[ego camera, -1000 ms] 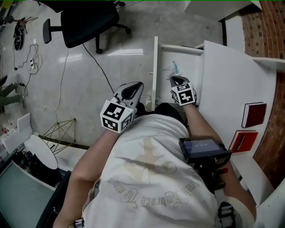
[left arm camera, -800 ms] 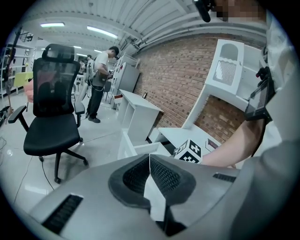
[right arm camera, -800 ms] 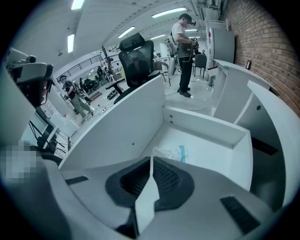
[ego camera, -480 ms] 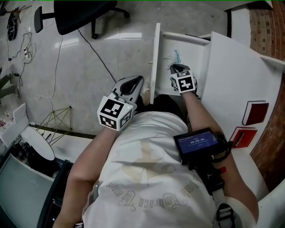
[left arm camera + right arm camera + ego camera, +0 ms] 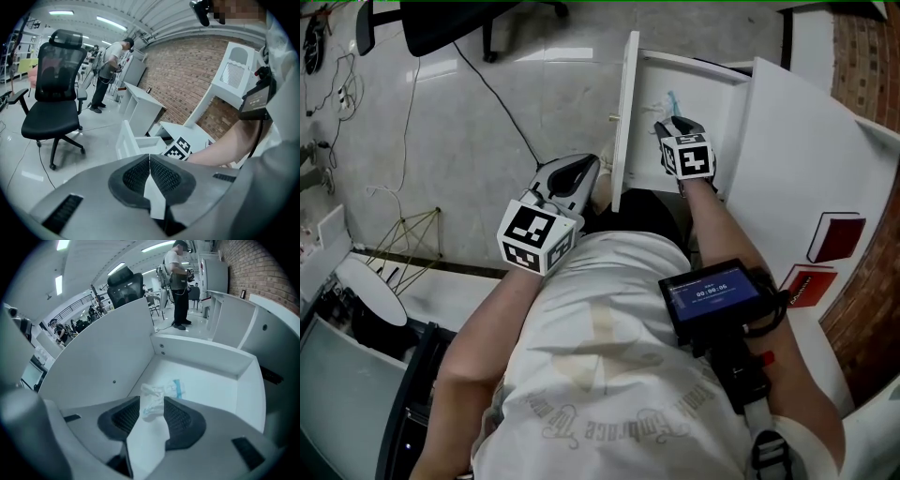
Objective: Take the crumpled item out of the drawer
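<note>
Your right gripper points down into the open drawer. Its jaws have just been opening and now stand apart. The wrapper shows between their tips, but the pads aren't pressing on it. It lies on the drawer floor at mid-frame of the right gripper view. In the head view it is the pale scrap with a blue strip just above the right gripper, at upper centre.

Your left gripper has its jaws together with nothing between them. It sits outside the drawer front, at centre left of the head view.

Here is what could go wrong, as I judge it:

- **Closing too high.** If you close before the tips are down around the wrapper, you'll likely catch one thin fold or only air. The wrapper looks light and slippery.
- **Pushing instead of gripping.** A jaw landing on top of the wrapper may skid it across the smooth floor, towards the wall at frame left.
- **Partial grip.** The blue-striped end trails to the right of the jaws. A pinch on the white end alone may let the wrapper slide out as you lift.
- **Hitting the floor.** Coming down too hard would knock the tips on the drawer bottom.
- **Left gripper.** It is close to the drawer front, and a bump there could push the drawer onto your right arm.
</note>
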Action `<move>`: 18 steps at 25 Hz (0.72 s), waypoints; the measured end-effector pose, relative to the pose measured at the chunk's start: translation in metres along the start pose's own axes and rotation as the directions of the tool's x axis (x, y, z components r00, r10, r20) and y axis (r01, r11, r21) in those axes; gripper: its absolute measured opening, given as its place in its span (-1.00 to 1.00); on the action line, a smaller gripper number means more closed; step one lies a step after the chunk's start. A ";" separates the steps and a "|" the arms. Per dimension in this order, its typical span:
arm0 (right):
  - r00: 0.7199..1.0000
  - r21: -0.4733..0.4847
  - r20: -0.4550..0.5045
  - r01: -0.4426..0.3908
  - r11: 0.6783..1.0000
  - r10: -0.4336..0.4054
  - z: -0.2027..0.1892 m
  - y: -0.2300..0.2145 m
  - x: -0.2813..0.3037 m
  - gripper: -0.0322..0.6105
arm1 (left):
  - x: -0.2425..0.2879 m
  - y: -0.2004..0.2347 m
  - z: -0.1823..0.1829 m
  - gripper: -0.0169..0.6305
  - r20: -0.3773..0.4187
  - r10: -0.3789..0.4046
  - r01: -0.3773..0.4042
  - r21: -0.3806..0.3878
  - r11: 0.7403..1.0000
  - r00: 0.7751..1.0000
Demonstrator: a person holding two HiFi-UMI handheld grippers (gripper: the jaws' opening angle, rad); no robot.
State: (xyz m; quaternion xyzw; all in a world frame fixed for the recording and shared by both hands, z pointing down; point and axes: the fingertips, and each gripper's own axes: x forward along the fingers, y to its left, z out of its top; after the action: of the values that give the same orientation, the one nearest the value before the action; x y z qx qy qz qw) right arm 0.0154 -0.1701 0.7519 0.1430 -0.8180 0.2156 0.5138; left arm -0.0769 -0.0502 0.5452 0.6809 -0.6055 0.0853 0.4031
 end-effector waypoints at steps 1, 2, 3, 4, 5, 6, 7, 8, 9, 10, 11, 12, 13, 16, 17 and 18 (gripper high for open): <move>1.000 0.006 0.000 0.003 1.000 -0.003 0.000 -0.002 0.002 -0.36 | 0.000 0.001 -0.001 -0.88 -0.002 0.002 -0.002 -0.005 1.000 1.000; 1.000 0.010 -0.001 0.005 1.000 -0.005 0.001 -0.003 0.004 -0.31 | -0.001 0.002 -0.002 -0.88 -0.004 0.005 -0.005 -0.010 1.000 1.000; 1.000 0.013 -0.002 0.005 1.000 -0.005 0.003 -0.004 0.007 -0.28 | -0.001 0.004 -0.003 -0.88 -0.006 0.008 -0.008 -0.015 1.000 1.000; 1.000 0.014 -0.006 0.003 1.000 -0.003 0.004 -0.005 0.011 -0.25 | -0.001 0.007 -0.004 -0.88 -0.009 0.011 -0.012 -0.021 1.000 1.000; 1.000 0.015 -0.011 0.000 1.000 0.000 0.005 -0.005 0.017 -0.23 | -0.002 0.011 -0.006 -0.88 -0.013 0.015 -0.016 -0.027 0.999 1.000; 1.000 0.017 -0.018 -0.004 1.000 0.004 0.006 -0.004 0.023 -0.19 | -0.002 0.016 -0.008 -0.88 -0.017 0.019 -0.020 -0.035 0.999 1.000; 1.000 0.021 -0.025 -0.005 1.000 0.006 0.007 -0.004 0.029 -0.15 | -0.002 0.021 -0.010 -0.88 -0.021 0.023 -0.024 -0.042 0.999 0.999; 1.000 0.026 -0.030 -0.004 1.000 0.005 0.008 -0.005 0.035 -0.12 | -0.003 0.026 -0.012 -0.88 -0.025 0.027 -0.028 -0.049 0.998 0.999; 0.999 0.031 -0.033 0.001 1.000 0.000 0.008 -0.007 0.040 -0.09 | -0.003 0.029 -0.013 -0.88 -0.027 0.030 -0.031 -0.055 0.998 0.999; 0.999 0.036 -0.036 0.009 0.999 -0.008 0.009 -0.010 0.043 -0.06 | -0.003 0.031 -0.013 -0.88 -0.028 0.033 -0.035 -0.060 0.998 0.999; 0.999 0.044 -0.038 0.017 0.999 -0.015 0.008 -0.014 0.046 -0.05 | -0.004 0.033 -0.014 -0.88 -0.028 0.036 -0.038 -0.065 0.997 0.999; 0.999 0.052 -0.040 0.023 0.998 -0.021 0.008 -0.017 0.048 -0.05 | -0.004 0.035 -0.014 -0.88 -0.029 0.039 -0.041 -0.070 0.997 0.999; 0.999 0.058 -0.044 0.027 0.998 -0.025 0.008 -0.019 0.052 -0.05 | -0.003 0.038 -0.015 -0.88 -0.031 0.041 -0.043 -0.075 0.996 0.999; 0.997 0.045 -0.074 0.039 0.998 -0.035 0.004 -0.022 0.057 -0.05 | -0.003 0.042 -0.017 -0.88 -0.036 0.045 -0.048 -0.089 0.995 0.998; 0.995 0.034 -0.089 0.042 0.999 -0.039 0.000 -0.024 0.057 -0.05 | -0.004 0.041 -0.016 -0.88 -0.037 0.045 -0.048 -0.091 0.995 0.998; 0.994 0.025 -0.102 0.043 0.999 -0.040 -0.004 -0.025 0.057 -0.05 | -0.005 0.039 -0.016 -0.88 -0.039 0.046 -0.049 -0.092 0.995 0.998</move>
State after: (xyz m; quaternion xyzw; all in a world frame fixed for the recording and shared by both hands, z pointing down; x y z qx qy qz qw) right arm 0.0054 -0.1910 0.8096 0.1559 -0.7845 0.2230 0.5573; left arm -0.1069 -0.0342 0.5702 0.6451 -0.6173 0.0789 0.4433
